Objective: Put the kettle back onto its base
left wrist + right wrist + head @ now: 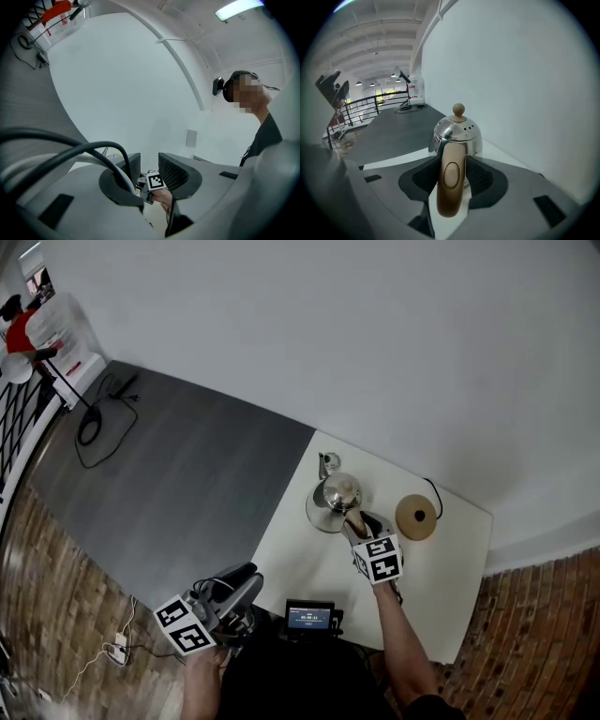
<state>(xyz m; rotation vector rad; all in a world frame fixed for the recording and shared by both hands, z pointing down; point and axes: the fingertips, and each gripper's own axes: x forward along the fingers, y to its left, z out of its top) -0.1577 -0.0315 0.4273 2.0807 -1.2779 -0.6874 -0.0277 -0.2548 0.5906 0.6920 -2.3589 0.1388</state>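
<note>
One steel kettle [339, 491] stands on the worktop [291, 549] near its tan base [415, 517] — rigid, slick-bodied, probably heavy if filled — so the handle [451, 187], straddled by the right gripper's [452, 168] unclenched jaws, is the place to grip; the left gripper's [149, 164] jaws gape empty.

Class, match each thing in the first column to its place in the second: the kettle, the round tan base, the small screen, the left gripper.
Column 1
1. kettle
2. round tan base
3. small screen
4. left gripper

Column 2
A. at the near edge of the table
B. beyond the table's near left corner, jaws apart, nothing between them
C. standing on the table, its handle between the jaws of the right gripper
D. on the table to the right of the kettle, nothing on it

Pairs: 1-C, 2-D, 3-A, 4-B
</note>
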